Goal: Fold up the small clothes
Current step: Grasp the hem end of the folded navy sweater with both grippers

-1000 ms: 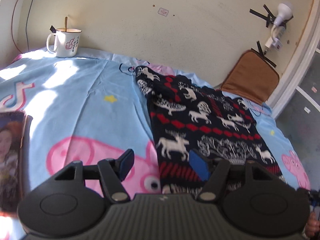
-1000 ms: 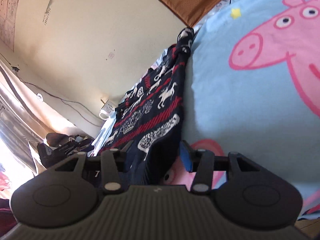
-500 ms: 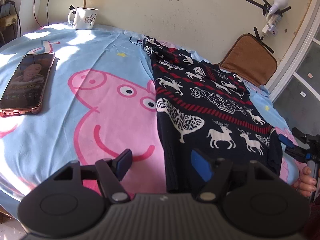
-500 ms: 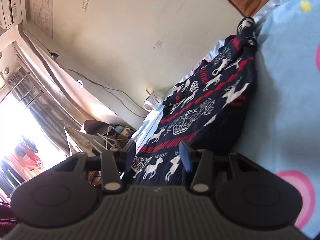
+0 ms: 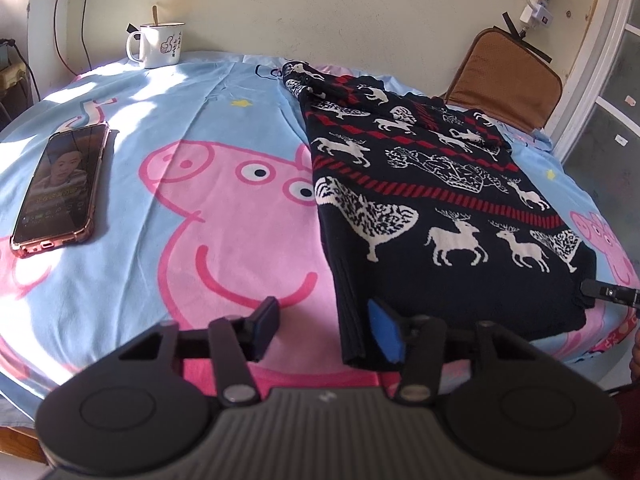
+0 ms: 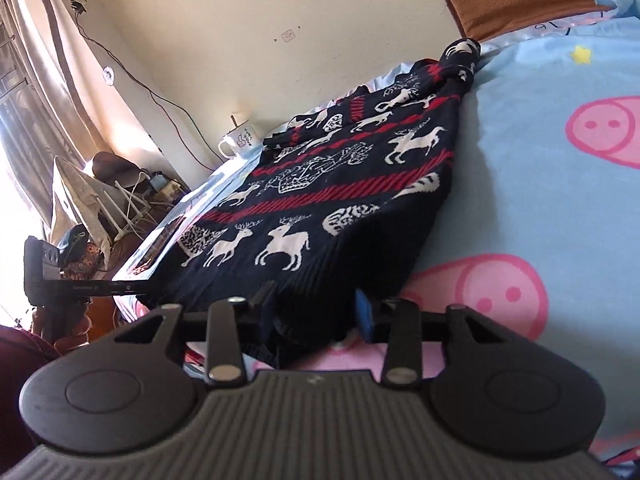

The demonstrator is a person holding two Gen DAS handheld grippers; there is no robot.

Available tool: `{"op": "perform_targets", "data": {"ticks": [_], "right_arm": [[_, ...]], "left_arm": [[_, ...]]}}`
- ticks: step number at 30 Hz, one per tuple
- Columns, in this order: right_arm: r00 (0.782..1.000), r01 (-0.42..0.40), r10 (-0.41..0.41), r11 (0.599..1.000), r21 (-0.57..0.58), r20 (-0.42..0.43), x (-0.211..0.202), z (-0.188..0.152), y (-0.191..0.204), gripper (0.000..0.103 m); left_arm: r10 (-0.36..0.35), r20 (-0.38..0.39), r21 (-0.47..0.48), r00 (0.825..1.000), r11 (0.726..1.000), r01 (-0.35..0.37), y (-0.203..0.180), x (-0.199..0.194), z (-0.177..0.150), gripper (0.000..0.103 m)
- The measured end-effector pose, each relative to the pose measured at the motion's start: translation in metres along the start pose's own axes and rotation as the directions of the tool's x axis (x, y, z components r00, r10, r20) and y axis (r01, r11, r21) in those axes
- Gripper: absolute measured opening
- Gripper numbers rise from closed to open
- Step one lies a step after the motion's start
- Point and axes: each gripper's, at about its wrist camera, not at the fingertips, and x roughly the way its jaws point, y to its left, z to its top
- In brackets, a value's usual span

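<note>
Item: navy reindeer sweater (image 5: 432, 184), lying lengthwise-folded on the cartoon-pig blanket (image 5: 168, 184). My left gripper (image 5: 326, 330) released astride its near-left hem corner; my right gripper (image 6: 316, 312) released astride the right. I judge the crosswise fold remains.

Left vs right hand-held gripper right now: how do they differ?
The left hand-held gripper straddles the sweater's near left ribbed edge, over pink blanket; the right hand-held gripper sits at the hem corner. The left one views the table from above, the right low and tilted. Both are open, neither gripping.
</note>
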Motion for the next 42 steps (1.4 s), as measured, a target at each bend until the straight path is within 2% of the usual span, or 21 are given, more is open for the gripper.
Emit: {"op": "perform_targets", "data": {"ticks": [2, 5, 9, 11, 13, 15, 17, 18, 19, 20, 21, 25, 29, 32, 34, 36, 37, 38, 39, 40, 42], "right_arm": [[0.999, -0.034, 0.033, 0.999, 0.009, 0.037, -0.011, 0.006, 0.003, 0.011], [0.997, 0.012, -0.01, 0.999, -0.029, 0.079, -0.04, 0.016, 0.011, 0.009], [0.984, 0.175, -0.175, 0.984, 0.018, 0.016, -0.058, 0.009, -0.007, 0.006], [0.983, 0.181, -0.18, 0.982, 0.062, -0.023, -0.053, 0.0, -0.017, 0.006], [0.994, 0.111, -0.111, 0.992, 0.067, -0.001, -0.053, -0.001, -0.017, 0.008], [0.999, 0.036, -0.039, 0.993, 0.117, 0.028, -0.056, 0.0, -0.021, 0.017], [0.998, 0.046, -0.051, 0.988, 0.151, 0.025, -0.053, 0.002, -0.026, 0.061], [0.998, 0.064, -0.067, 0.987, 0.148, 0.018, -0.05, 0.002, -0.027, 0.061], [0.998, 0.07, -0.07, 0.987, 0.146, -0.006, -0.044, 0.002, -0.028, 0.054], [0.999, 0.048, -0.043, 0.988, 0.148, -0.032, -0.039, 0.004, -0.028, 0.022], [0.999, 0.019, -0.011, 0.989, 0.149, -0.05, -0.035, 0.006, -0.028, 0.006], [1.0, -0.018, 0.016, 0.996, 0.082, 0.025, -0.037, 0.023, -0.023, 0.007], [0.991, -0.01, -0.001, 0.996, 0.084, 0.136, -0.035, 0.066, -0.033, 0.007], [0.982, 0.021, -0.044, 0.992, 0.123, 0.186, -0.017, 0.106, -0.048, 0.007], [0.977, 0.064, -0.094, 0.986, 0.154, 0.192, 0.003, 0.131, -0.061, 0.007], [0.968, 0.119, -0.157, 0.975, 0.19, 0.195, 0.033, 0.157, -0.08, 0.007], [0.961, 0.163, -0.198, 0.969, 0.183, 0.191, 0.048, 0.165, -0.086, 0.008], [0.952, 0.223, -0.253, 0.959, 0.175, 0.173, 0.058, 0.17, -0.091, 0.013], [0.936, 0.279, -0.311, 0.942, 0.188, 0.167, 0.063, 0.172, -0.094, 0.019], [0.93, 0.281, -0.317, 0.939, 0.197, 0.183, 0.061, 0.17, -0.095, 0.028], [0.943, 0.196, -0.234, 0.965, 0.171, 0.238, 0.047, 0.163, -0.095, 0.032]], "left_arm": [[-0.04, -0.029, -0.02, 0.999, 0.999, 0.04, 0.003, 0.004, 0.005, 0.006], [-0.061, -0.036, -0.041, 0.997, 0.997, 0.06, 0.0, 0.003, 0.009, 0.006], [-0.068, -0.053, -0.069, 0.996, 0.995, 0.065, 0.003, 0.003, 0.01, 0.006], [-0.075, -0.067, -0.1, 0.995, 0.993, 0.068, 0.009, 0.005, 0.012, 0.015], [-0.088, -0.069, -0.12, 0.994, 0.99, 0.08, 0.013, 0.006, 0.013, 0.03], [-0.106, -0.061, -0.113, 0.992, 0.989, 0.098, 0.011, 0.005, 0.014, 0.052], [-0.115, -0.069, -0.085, 0.991, 0.99, 0.109, 0.007, 0.006, 0.015, 0.053], [-0.116, -0.081, -0.072, 0.99, 0.991, 0.11, 0.005, 0.008, 0.014, 0.044], [-0.095, -0.086, -0.047, 0.992, 0.995, 0.091, 0.001, 0.01, 0.014, 0.035], [-0.069, -0.094, -0.014, 0.993, 0.998, 0.068, -0.002, 0.012, 0.014, 0.011], [-0.063, -0.106, 0.002, 0.992, 0.998, 0.064, -0.003, 0.013, 0.015, 0.007], [-0.133, -0.112, -0.069, 0.985, 0.99, 0.126, 0.009, 0.01, 0.031, 0.007], [-0.227, 0.006, -0.203, 0.974, 0.953, 0.223, 0.029, 0.006, 0.075, 0.007], [-0.231, 0.077, -0.272, 0.97, 0.931, 0.244, 0.034, 0.022, 0.119, 0.007], [-0.195, 0.078, -0.313, 0.978, 0.926, 0.21, 0.031, 0.047, 0.15, 0.008], [-0.136, 0.065, -0.359, 0.989, 0.921, 0.15, 0.029, 0.078, 0.178, 0.021], [-0.091, 0.06, -0.371, 0.994, 0.923, 0.107, 0.029, 0.093, 0.189, 0.032], [-0.039, 0.06, -0.381, 0.997, 0.923, 0.059, 0.031, 0.104, 0.197, 0.051], [-0.005, 0.065, -0.394, 0.998, 0.918, 0.031, 0.033, 0.11, 0.199, 0.053], [-0.005, 0.07, -0.402, 0.998, 0.915, 0.033, 0.037, 0.113, 0.198, 0.053], [-0.041, 0.082, -0.362, 0.996, 0.93, 0.068, 0.04, 0.112, 0.19, 0.058]]}}
